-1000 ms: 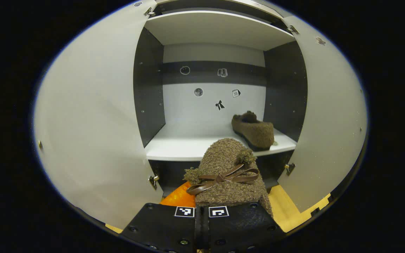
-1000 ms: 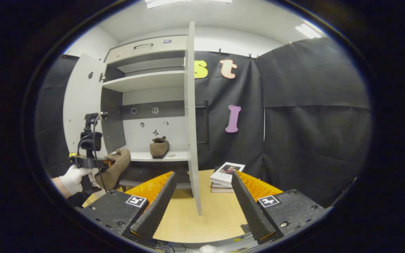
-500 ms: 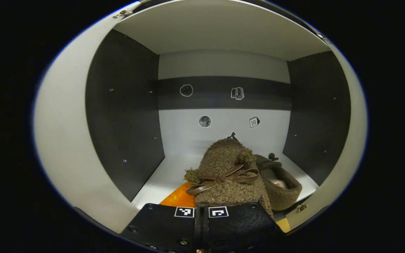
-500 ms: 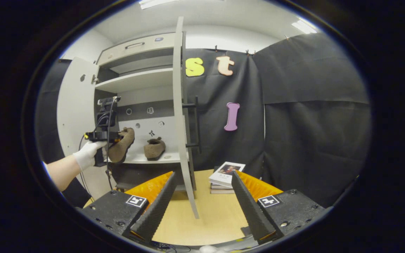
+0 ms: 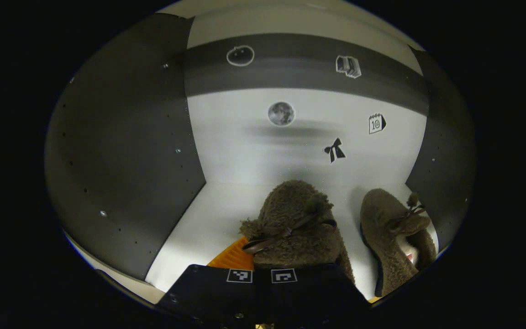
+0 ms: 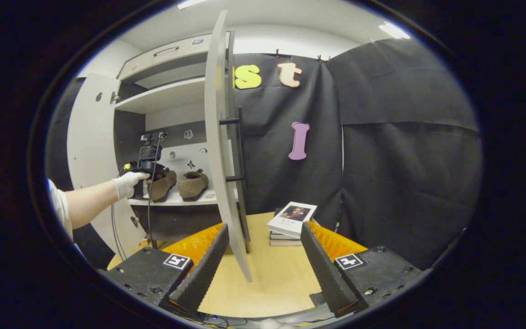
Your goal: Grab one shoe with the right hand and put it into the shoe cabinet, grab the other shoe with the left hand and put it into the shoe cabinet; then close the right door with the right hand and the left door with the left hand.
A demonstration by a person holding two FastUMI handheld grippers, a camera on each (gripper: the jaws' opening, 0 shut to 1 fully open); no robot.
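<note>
Left hand-held gripper [image 5: 263, 278] clamps shoe [image 5: 292, 228] inside shoe cabinet [image 5: 126, 151].

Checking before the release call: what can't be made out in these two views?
- Left gripper view: the left gripper fingers lie behind the held shoe, so the contact is hidden, as is whether its sole touches the shelf.
- Left gripper view: the second shoe is cut off at its heel by the image edge.
- Right gripper view: the right door covers the cabinet's right side; shelf stickers too small.
</note>
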